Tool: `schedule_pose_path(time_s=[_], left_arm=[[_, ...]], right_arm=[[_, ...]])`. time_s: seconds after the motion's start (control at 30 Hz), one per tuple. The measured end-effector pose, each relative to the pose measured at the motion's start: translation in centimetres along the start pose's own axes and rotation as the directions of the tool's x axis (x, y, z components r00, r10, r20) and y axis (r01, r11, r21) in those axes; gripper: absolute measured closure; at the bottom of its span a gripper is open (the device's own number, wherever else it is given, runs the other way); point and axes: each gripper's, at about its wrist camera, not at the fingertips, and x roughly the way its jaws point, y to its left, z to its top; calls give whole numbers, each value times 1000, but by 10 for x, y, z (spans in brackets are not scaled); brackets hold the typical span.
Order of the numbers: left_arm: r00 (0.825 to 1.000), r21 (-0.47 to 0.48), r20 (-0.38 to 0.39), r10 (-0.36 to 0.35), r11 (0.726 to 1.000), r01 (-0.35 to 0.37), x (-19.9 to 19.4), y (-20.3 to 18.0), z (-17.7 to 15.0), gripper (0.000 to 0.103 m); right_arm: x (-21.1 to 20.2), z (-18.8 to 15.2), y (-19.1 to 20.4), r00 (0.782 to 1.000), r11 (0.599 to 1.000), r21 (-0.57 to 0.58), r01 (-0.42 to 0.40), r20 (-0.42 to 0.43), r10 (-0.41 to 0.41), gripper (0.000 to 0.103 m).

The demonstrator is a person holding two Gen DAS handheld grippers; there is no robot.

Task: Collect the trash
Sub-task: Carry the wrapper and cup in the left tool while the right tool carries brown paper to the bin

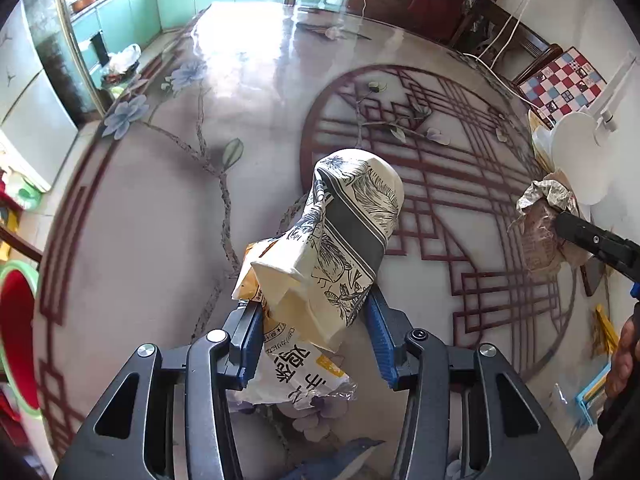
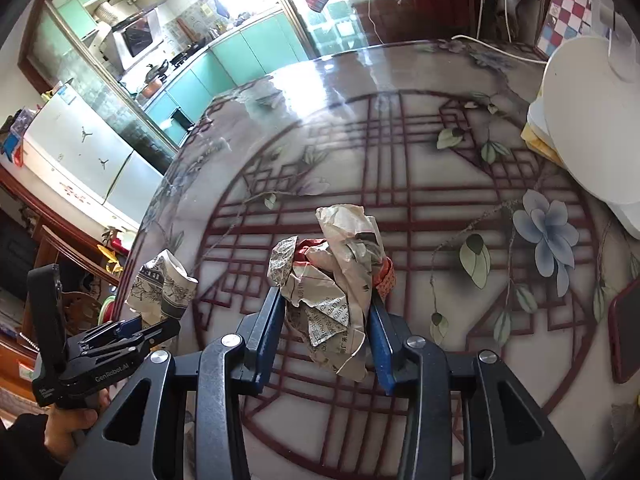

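- Left wrist view: the left gripper (image 1: 314,332) has its jaws clamped on a crushed paper cup (image 1: 352,216) printed with dark leaves and a grey band, together with a yellow-and-white food wrapper (image 1: 288,364) tucked under it.
- The cup sticks out ahead of the jaws, above the glossy patterned surface (image 1: 168,216).
- At the right edge, the right gripper (image 1: 576,228) meets a wad of crumpled paper (image 1: 540,220).
- Right wrist view: the right gripper (image 2: 324,332) has its jaws clamped on the crumpled paper (image 2: 340,272), which shows printed text and a red scrap.
- At lower left, the left gripper (image 2: 136,330), in a hand (image 2: 70,428), carries the paper cup (image 2: 164,288) at the surface's (image 2: 400,128) edge.
- A red phone (image 2: 626,332) lies at right.
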Motion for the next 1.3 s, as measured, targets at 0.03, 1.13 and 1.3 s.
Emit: schedule_pose_path(time_s=[0.03, 1.13, 1.3], left_arm=[[1000, 3, 3, 2, 1000, -2, -1, 0, 0, 58], [993, -193, -37, -111, 976, 101, -13, 41, -24, 57], [994, -221, -38, -103, 971, 93, -17, 50, -31, 57]], right_arm=[[-1, 0, 2, 1000, 1000, -2, -1, 0, 1, 65], [-1, -30, 32, 999, 999, -42, -26, -35, 24, 65], [0, -33, 37, 999, 998, -47, -33, -42, 31, 65]])
